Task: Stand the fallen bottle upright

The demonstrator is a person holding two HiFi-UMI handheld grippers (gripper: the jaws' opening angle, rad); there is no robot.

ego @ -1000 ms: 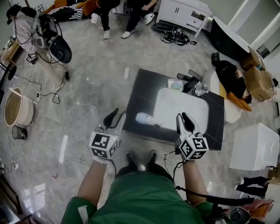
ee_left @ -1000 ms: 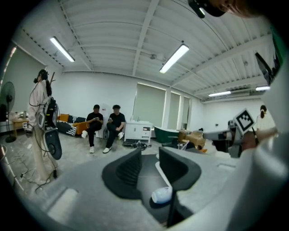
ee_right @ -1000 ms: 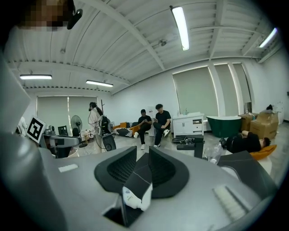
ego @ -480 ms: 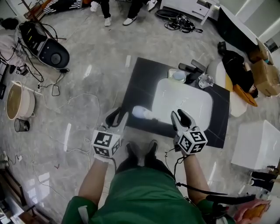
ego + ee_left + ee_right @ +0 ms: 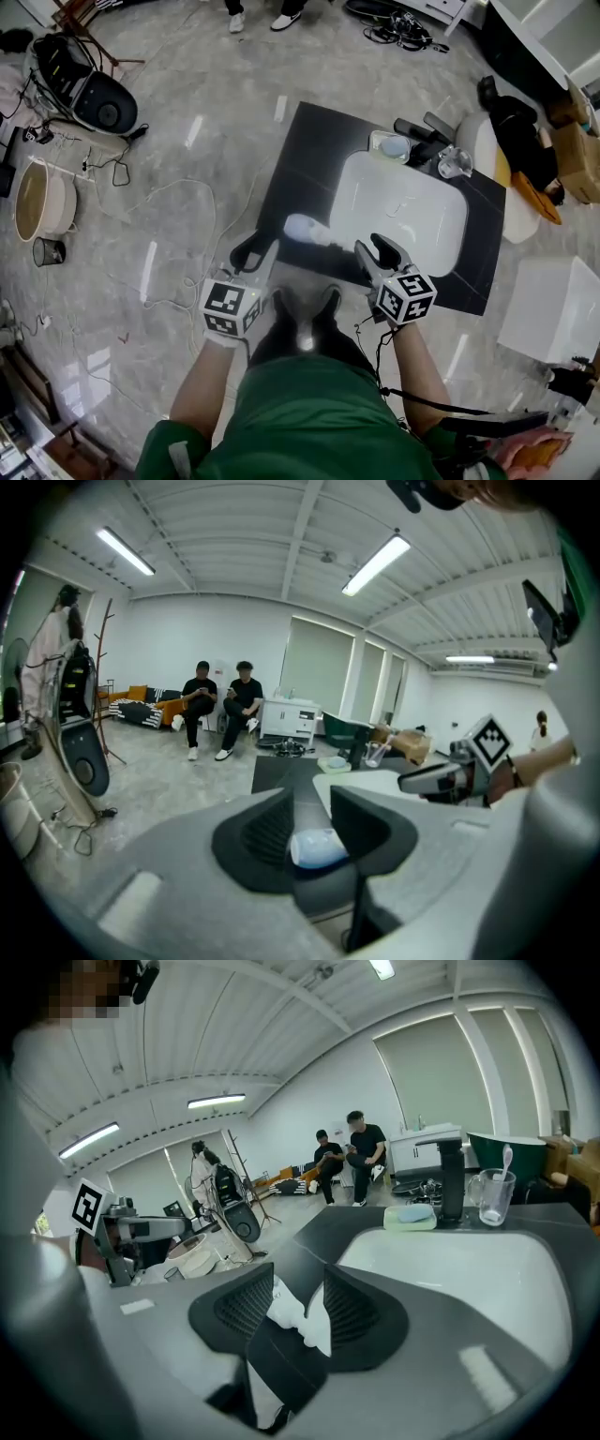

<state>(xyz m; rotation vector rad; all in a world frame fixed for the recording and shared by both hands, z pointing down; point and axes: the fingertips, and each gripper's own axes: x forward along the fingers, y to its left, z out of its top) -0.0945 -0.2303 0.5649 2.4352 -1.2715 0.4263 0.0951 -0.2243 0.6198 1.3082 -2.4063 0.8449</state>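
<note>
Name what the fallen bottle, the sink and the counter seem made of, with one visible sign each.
Bottle: probably plastic, opaque white with a dull sheen.
Sink: likely glazed ceramic, glossy white with soft reflections.
Counter: dark, smooth, low gloss; stone or laminate, unclear.

Bottle [image 5: 305, 230] lies on its side on the black counter [image 5: 309, 150], just beside the left rim of the white sink [image 5: 403, 216]. Left gripper [image 5: 255, 255] sits near the bottle, apart from it, jaws spread and empty. Right gripper [image 5: 375, 251] is over the sink's near edge, jaws opening, nothing between them. Cup [image 5: 456, 162] and soap dish [image 5: 390, 146] stand at the far rim.
</note>
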